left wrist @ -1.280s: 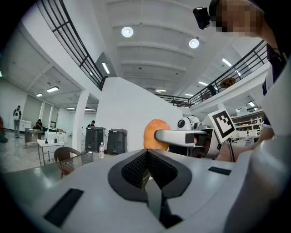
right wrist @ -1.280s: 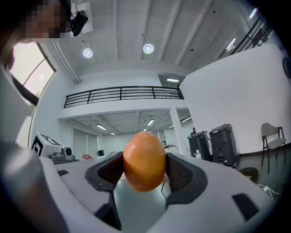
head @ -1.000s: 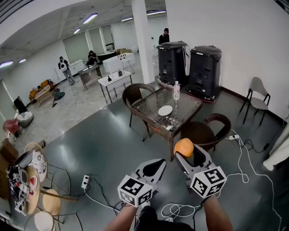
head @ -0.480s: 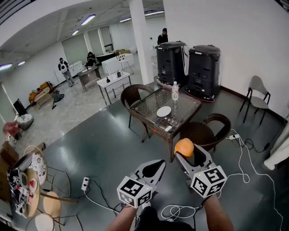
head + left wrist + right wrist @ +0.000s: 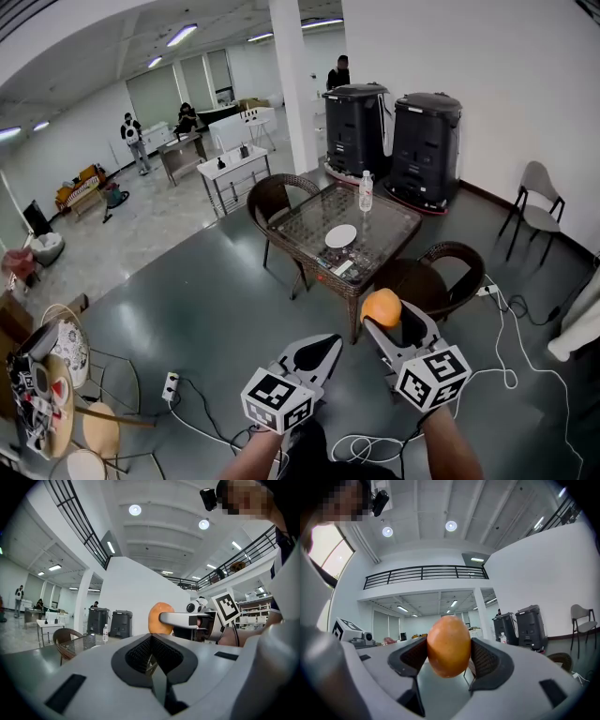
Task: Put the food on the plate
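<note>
My right gripper is shut on an orange, egg-shaped piece of food, held in the air well short of the table. In the right gripper view the food fills the gap between the two black pads. A white plate lies on the glass-topped wicker table ahead. My left gripper is shut with nothing in it, beside the right one. The left gripper view shows its pads closed together, with the right gripper and the food beyond.
A water bottle and small items stand on the table. Wicker chairs flank it. Two black bins stand by the wall. Cables and a power strip lie on the floor. People stand far back left.
The view has shifted slightly toward the table. Both grippers keep their pose, and the food stays in the right one.
</note>
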{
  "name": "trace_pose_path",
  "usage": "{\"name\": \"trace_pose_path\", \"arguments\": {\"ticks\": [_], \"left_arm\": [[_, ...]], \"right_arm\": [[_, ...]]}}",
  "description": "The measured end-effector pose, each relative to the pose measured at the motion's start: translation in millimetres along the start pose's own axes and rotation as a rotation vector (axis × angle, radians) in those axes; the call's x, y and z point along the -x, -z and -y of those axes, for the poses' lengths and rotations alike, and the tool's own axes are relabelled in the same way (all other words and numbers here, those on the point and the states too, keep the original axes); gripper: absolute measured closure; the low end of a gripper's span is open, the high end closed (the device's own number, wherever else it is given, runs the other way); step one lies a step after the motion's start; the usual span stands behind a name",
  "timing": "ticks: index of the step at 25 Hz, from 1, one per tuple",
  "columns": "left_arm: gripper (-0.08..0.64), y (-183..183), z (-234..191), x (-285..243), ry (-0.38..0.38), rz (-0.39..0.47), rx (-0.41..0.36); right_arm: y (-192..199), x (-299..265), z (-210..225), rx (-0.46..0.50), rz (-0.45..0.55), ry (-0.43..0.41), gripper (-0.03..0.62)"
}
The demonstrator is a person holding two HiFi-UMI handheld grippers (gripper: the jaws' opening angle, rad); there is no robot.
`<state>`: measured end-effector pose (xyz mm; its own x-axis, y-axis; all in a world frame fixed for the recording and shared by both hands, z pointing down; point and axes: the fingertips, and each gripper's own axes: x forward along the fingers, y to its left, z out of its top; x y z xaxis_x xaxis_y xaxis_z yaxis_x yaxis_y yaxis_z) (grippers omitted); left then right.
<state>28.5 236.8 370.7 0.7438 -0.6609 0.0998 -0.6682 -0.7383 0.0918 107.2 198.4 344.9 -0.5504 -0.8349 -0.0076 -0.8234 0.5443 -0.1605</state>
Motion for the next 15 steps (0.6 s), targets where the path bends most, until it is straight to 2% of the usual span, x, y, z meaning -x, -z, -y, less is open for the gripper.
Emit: {"name": "trace_pose_path", "arguments": {"ticks": [15], "left_arm": [[0.552,2,-148,-57,0.020,-0.014,0.038]], "right_arm": [[15,-152,38,-0.034,-0.023,0.021,0.296]]}}
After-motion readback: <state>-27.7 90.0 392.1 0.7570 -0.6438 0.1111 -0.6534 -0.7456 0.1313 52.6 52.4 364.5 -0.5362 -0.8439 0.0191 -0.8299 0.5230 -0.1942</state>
